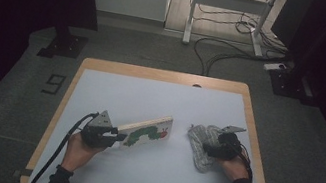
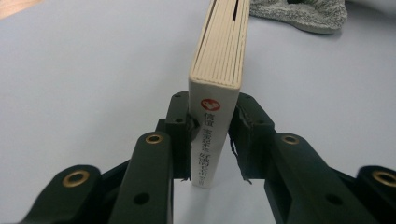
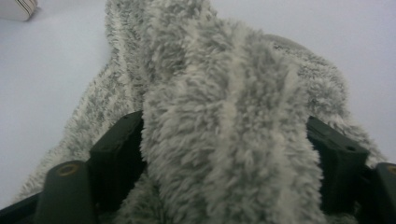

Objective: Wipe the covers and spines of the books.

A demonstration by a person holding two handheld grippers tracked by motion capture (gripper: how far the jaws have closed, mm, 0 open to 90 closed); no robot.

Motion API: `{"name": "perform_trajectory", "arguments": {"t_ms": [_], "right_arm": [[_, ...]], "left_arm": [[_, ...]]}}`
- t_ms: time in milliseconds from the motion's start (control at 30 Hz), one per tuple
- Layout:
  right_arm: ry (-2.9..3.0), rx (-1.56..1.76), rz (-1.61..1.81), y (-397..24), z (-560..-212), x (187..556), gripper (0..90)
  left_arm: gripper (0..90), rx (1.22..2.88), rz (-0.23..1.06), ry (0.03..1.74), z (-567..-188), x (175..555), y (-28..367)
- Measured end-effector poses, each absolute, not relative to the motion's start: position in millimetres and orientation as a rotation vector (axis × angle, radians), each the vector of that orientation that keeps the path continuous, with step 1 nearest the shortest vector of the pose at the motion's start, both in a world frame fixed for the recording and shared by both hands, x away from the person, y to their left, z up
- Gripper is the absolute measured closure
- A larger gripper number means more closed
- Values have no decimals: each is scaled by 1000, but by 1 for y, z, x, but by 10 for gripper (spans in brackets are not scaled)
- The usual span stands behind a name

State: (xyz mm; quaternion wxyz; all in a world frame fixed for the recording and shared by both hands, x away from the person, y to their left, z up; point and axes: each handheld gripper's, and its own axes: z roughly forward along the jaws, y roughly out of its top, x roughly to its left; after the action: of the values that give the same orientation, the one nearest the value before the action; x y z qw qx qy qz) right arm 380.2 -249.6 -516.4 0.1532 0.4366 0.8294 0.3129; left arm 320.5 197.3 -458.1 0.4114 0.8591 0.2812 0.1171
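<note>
Fluffy grey pile bulges up between your right gripper's [image 3: 224, 154] jaws: a ridge of the fleece cloth [image 3: 219, 93] sits in the gap with a black jaw on either side, and the pads look pressed into the nap, though the pile hides whether the bite is firm. Your left gripper [image 2: 210, 140] is clenched on the board book [image 2: 219, 60] at its spine end, a pad flat against each cover, so the book stands on edge on the white table [image 2: 84, 70] and points away from your hand. Taking the book as the landmark, the cloth lies to its right in the high view, well apart from its far end, crumpled into a loose heap [image 1: 203, 141] under your right hand. The work in hand reads as gathering both things at once: the book is already secured, the cloth is just being caught. Your next move calls for a fuller squeeze on the fleece before you lift, since a soft fold can slip out of a shallow pinch, and for keeping the book steady meanwhile. The book is thick, with cream page edges and a white spine carrying a red round mark and small print; its cover shows a green caterpillar with a red head [image 1: 145, 136]. The cloth is striped grey and off-white, plush and limp
</note>
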Motion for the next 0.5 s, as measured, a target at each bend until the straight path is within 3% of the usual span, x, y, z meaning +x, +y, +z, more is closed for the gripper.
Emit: {"name": "perform_trajectory", "arguments": {"t_ms": [200, 500], "right_arm": [[2403, 1246, 926, -249, -514, 376, 553], [2376, 1234, 961, -255, -499, 368, 604]], "left_arm": [[698, 2161, 294, 705, -458, 321, 197], [700, 2155, 279, 708, -458, 322, 199]]}}
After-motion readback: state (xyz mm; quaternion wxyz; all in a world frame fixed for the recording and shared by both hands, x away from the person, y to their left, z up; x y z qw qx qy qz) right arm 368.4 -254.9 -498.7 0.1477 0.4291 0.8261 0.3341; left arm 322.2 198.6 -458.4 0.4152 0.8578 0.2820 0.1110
